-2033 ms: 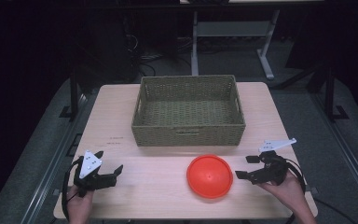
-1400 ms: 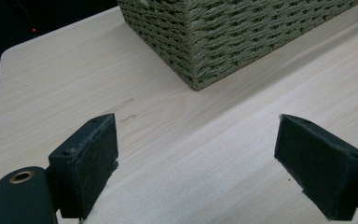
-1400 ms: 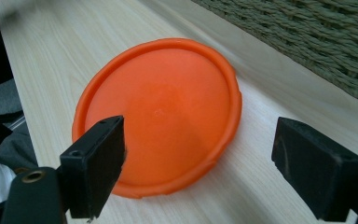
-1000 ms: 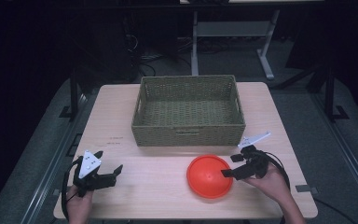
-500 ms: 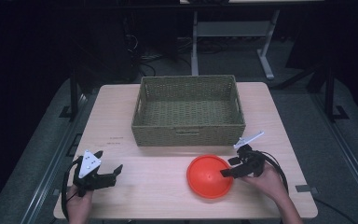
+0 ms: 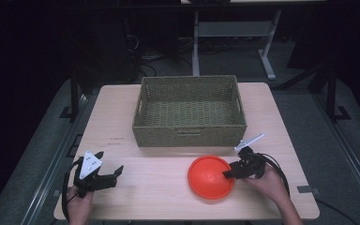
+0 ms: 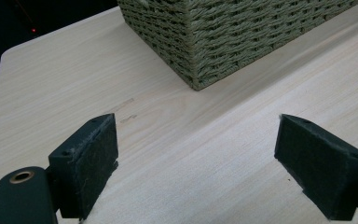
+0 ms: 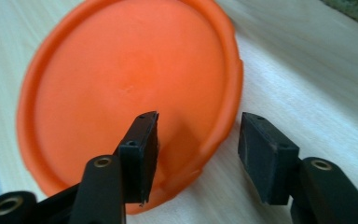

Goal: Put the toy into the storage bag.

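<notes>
Plate: The orange plate (image 6: 211, 177) lay flat on the table (image 6: 159, 197), right side up, just in front of the basket (image 6: 190, 112) and a little to the right.

Feel of it: I judged it was light, stiff plastic – smooth and a bit slippery, not easy to break.

Where to grab: I thought the thin raised rim (image 8: 235, 88) on the side next to my right hand was the best spot, since the middle was too flat and wide to pinch.

Right tongs: My right tongs (image 6: 228, 174) sat at that rim, about half open. The jaws had just been closing, with one jaw over the inside of the plate and the other outside it. The rim was between them, but I saw no pad pressing on it yet.

Left tongs: My left tongs (image 6: 117, 171) were wide open and held nothing – they rested low near the left front of the table, well apart from the plate.

Watch out: I guessed the rim could slip out if the pinch was too shallow.
</notes>
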Demonstrator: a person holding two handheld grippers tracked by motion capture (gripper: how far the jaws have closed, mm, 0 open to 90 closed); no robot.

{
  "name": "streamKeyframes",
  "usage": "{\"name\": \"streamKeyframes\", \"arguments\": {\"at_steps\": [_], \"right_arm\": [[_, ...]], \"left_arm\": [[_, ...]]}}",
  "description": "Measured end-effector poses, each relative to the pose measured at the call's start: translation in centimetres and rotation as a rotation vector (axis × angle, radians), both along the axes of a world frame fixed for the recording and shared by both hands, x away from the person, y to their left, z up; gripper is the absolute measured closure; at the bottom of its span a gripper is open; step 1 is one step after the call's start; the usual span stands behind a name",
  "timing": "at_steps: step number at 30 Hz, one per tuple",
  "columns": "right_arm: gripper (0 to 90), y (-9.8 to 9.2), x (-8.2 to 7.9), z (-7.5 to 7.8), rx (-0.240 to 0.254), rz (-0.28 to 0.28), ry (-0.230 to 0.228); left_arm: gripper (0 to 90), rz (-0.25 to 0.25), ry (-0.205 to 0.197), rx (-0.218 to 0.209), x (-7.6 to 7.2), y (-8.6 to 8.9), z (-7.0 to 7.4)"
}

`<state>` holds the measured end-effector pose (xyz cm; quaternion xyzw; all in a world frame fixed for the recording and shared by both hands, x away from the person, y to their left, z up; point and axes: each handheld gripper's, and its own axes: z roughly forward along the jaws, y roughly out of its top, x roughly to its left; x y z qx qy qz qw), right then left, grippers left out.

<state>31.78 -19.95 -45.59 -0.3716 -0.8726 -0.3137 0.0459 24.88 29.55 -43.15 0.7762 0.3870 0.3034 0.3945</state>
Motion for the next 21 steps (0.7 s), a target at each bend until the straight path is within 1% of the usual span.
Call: {"name": "streamKeyframes", "arguments": {"at_steps": [1, 3, 5, 8, 10, 12, 14, 15, 16, 19, 21], "right_arm": [[48.2, 0.0, 0.0, 0.0, 0.008, 0.005, 0.003], [49.1, 0.1, 0.1, -0.1, 0.008, 0.008, -0.005], [50.8, 0.2, 0.1, -0.1, 0.013, 0.007, -0.003], [51.8, 0.3, 0.1, -0.1, 0.009, 0.004, -0.005], [54.1, 0.5, 0.0, 0.0, -0.008, -0.001, -0.016], [55.1, 0.5, 0.0, 0.0, -0.009, -0.001, -0.021], [58.8, 0.5, 0.0, 0.0, -0.014, -0.003, -0.027], [62.0, 0.5, 0.0, 0.2, -0.011, -0.014, -0.028], [62.0, 0.5, 0.0, 0.2, -0.011, -0.014, -0.028], [67.0, 0.5, 0.0, 0.6, -0.017, -0.023, -0.030], [69.6, 0.7, -0.1, 1.1, -0.025, -0.027, -0.048]], "left_arm": [[12.8, -0.001, 0.001, -0.001, 0.0, 0.0, 0.0], [12.8, -0.001, 0.000, -0.001, 0.0, 0.0, 0.0], [12.8, 0.000, -0.001, -0.001, 0.0, 0.0, 0.0], [12.8, -0.001, -0.002, 0.000, 0.0, 0.0, 0.0], [12.8, -0.001, 0.000, 0.000, 0.0, 0.0, 0.0], [12.8, -0.001, 0.000, 0.000, 0.0, 0.0, 0.0], [12.8, -0.002, -0.001, 0.000, 0.0, 0.0, 0.0], [12.8, -0.003, -0.002, 0.002, 0.0, 0.0, 0.0], [12.8, -0.001, -0.002, 0.001, 0.0, -0.1, 0.0], [12.8, -0.002, -0.002, 0.002, 0.0, 0.0, 0.0], [12.8, -0.002, -0.001, 0.003, 0.0, 0.0, 0.0]]}}
